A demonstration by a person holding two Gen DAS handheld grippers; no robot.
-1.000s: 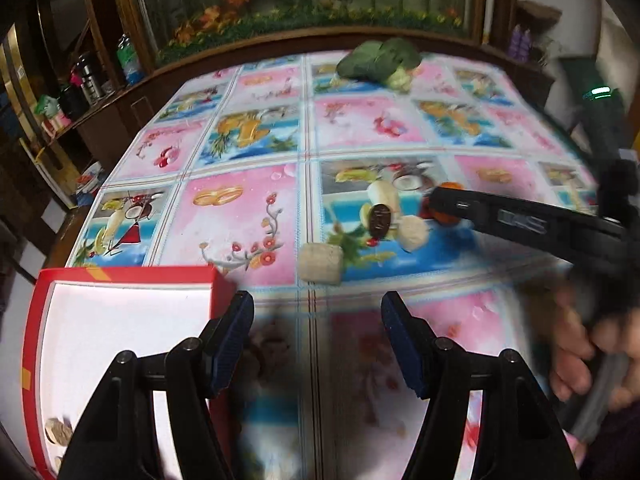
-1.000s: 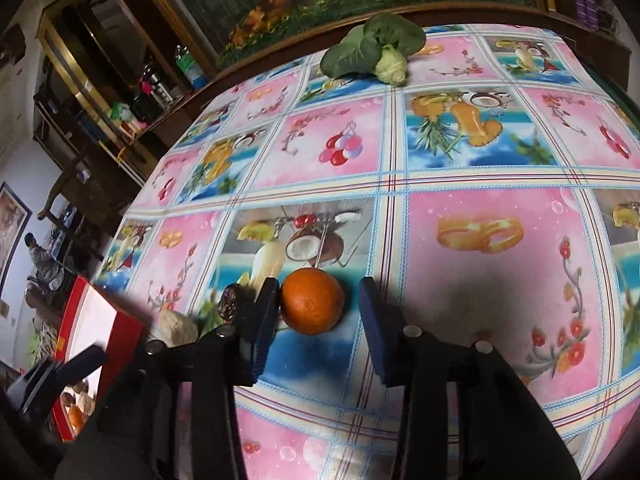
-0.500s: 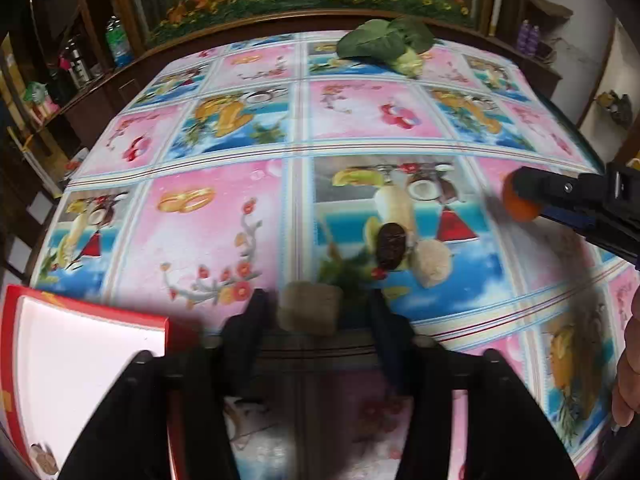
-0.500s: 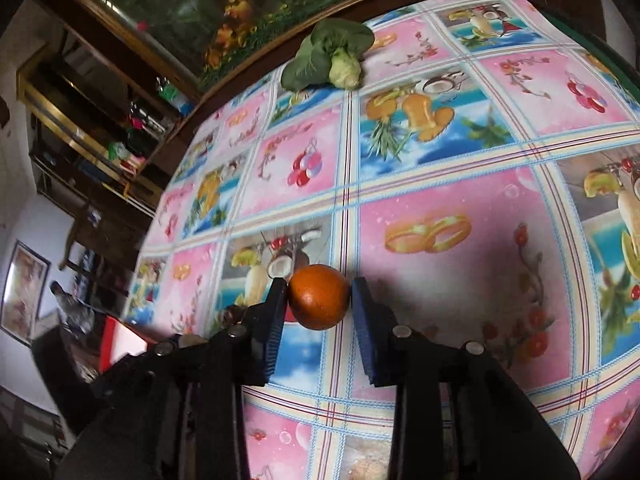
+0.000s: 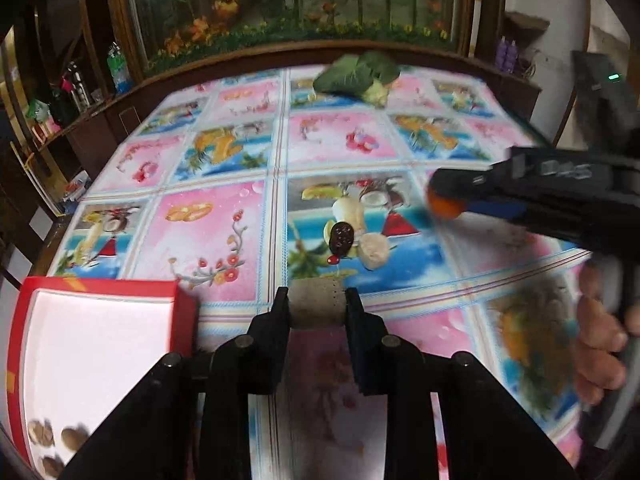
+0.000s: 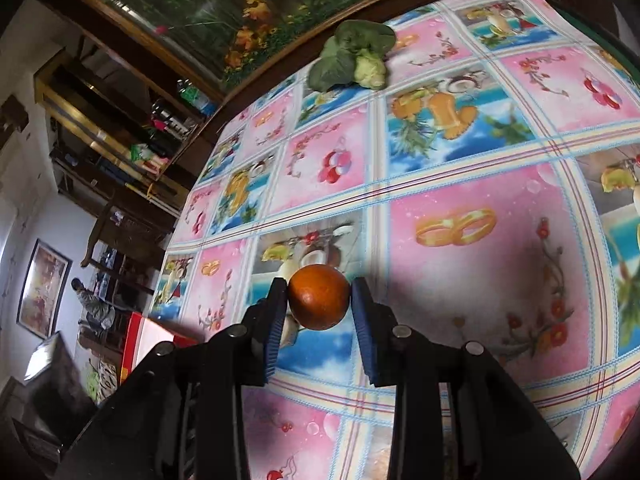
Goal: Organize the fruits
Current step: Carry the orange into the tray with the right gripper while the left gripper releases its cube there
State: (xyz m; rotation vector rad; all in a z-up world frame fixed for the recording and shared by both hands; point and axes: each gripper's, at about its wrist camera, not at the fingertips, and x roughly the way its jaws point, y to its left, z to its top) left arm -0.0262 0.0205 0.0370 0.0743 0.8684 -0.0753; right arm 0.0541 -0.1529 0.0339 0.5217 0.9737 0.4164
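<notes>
My left gripper (image 5: 316,312) is shut on a rough beige-brown fruit (image 5: 317,307) just above the tablecloth. My right gripper (image 6: 319,300) is shut on an orange (image 6: 319,297) and holds it above the table; it also shows in the left wrist view (image 5: 476,196) at the right with the orange (image 5: 442,207). A dark wrinkled date (image 5: 341,237) and a pale round fruit (image 5: 374,250) lie on the cloth ahead of the left gripper. A red box with a white inside (image 5: 182,308) stands at the left front, with several brown fruits (image 5: 40,434) in its near corner.
A green leafy vegetable (image 5: 358,74) lies at the far edge of the table; it also shows in the right wrist view (image 6: 354,58). The patterned tablecloth (image 5: 224,236) covers the table. Shelves with bottles (image 5: 118,68) stand beyond the left edge.
My left gripper has closed on the beige-brown fruit. My right gripper has lifted the orange higher and swung toward the left side of the table.
</notes>
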